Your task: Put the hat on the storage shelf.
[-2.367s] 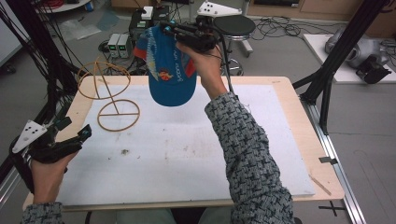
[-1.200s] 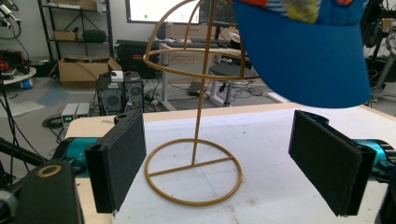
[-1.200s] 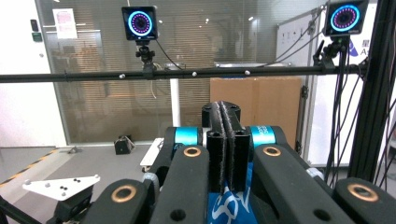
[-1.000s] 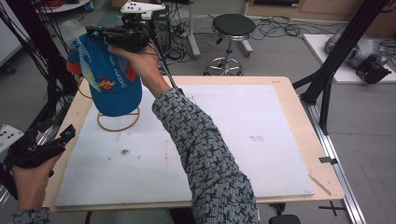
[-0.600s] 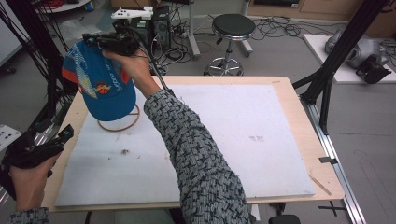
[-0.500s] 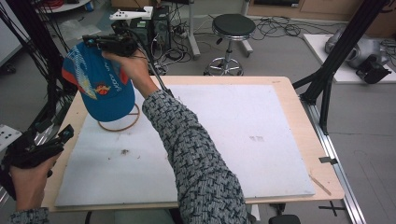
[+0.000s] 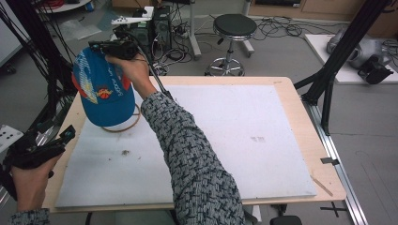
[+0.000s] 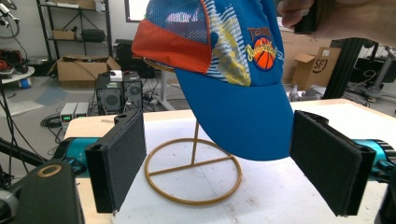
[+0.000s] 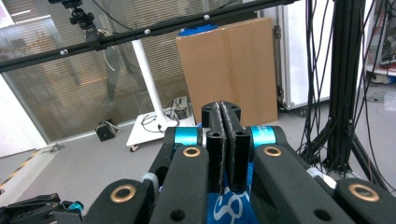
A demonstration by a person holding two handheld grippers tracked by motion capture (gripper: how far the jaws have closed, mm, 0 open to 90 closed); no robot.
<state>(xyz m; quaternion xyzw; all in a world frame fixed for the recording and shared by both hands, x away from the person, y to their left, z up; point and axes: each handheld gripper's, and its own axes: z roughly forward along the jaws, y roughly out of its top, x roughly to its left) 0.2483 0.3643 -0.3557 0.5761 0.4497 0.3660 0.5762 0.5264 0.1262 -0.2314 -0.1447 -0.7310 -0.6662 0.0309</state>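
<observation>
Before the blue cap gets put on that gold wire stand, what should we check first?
1. Right gripper fingers pinched shut on the blue and orange basketball cap: ok.
2. Cap hangs above the gold wire stand: ok.
3. Cap seated on the stand's top: cannot tell; the cap hides the top.
4. Stand's round base lies flat on the white table mat: ok.
5. Left gripper fingers open and apart from the cap: ok.
6. Left gripper steadying the stand: not ok; it touches nothing.

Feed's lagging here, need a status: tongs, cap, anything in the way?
Right tongs shut on cap, held over wire stand. Left tongs open, idle at table edge. Nothing blocking the stand.
</observation>
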